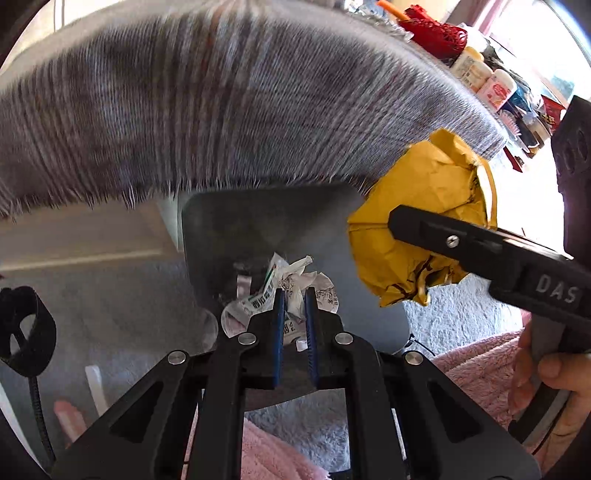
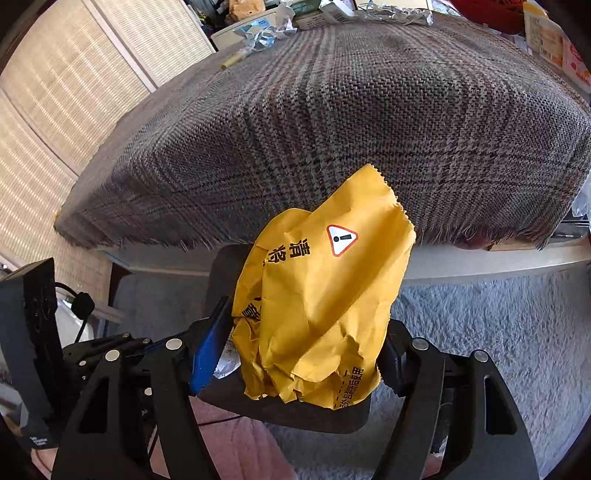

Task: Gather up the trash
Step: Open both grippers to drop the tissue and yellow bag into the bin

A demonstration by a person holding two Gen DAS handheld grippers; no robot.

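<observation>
My left gripper [image 1: 294, 295] is shut on a crumpled white printed paper [image 1: 291, 288] and holds it over a dark grey bin [image 1: 221, 221] below the table edge. My right gripper [image 2: 303, 350] is shut on a crumpled yellow paper bag [image 2: 321, 306] with a warning triangle, held over the same bin [image 2: 295, 413]. In the left wrist view the yellow bag [image 1: 417, 229] and the right gripper's finger [image 1: 443, 236] are at the right, above the bin's rim.
A table with a grey plaid cloth [image 2: 332, 110] fills the upper view; more wrappers and foil [image 2: 266, 33] lie at its far side. Bottles and a red net [image 1: 436, 33] stand at its right end. Grey carpet [image 2: 498, 325] and a pink towel [image 1: 476, 365] lie below.
</observation>
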